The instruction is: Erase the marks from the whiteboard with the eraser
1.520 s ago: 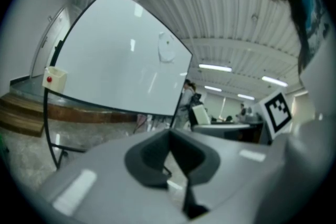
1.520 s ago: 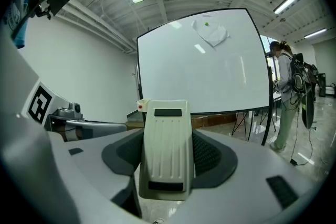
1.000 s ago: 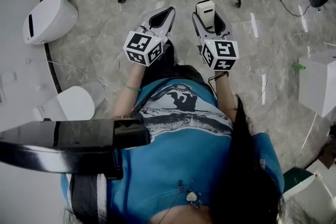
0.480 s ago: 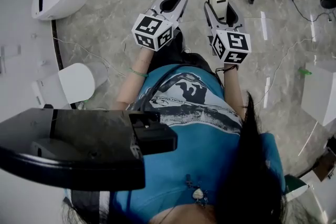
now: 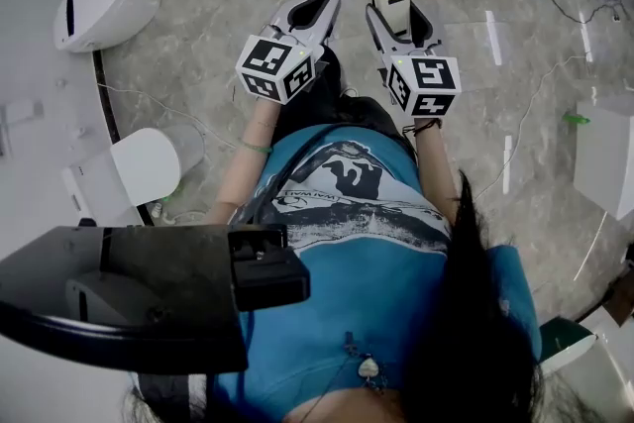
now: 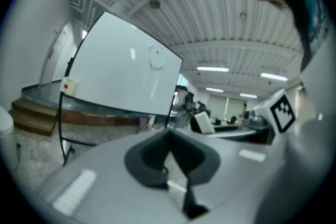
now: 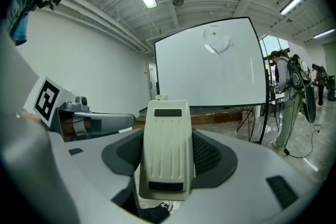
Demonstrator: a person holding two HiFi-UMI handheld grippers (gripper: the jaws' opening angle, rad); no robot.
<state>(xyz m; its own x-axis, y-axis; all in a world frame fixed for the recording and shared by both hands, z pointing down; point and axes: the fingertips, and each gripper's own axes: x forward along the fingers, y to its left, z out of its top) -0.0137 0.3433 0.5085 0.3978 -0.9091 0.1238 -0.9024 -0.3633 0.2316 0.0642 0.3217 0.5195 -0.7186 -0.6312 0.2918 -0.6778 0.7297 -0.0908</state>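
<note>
Both tools are held out low before the torso, side by side.
The eraser [image 7: 167,149] is clamped between the right tool's [image 5: 393,7] jaws. The left tool [image 5: 319,3] is closed on nothing. The whiteboard [image 7: 210,63] is seen well ahead, with faint marks [image 7: 216,42] near its top.

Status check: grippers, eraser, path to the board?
Left gripper shut, empty. Right gripper shut on eraser. Whiteboard ahead, not reached, marks up top. Person beside its stand, nothing in front.
</note>
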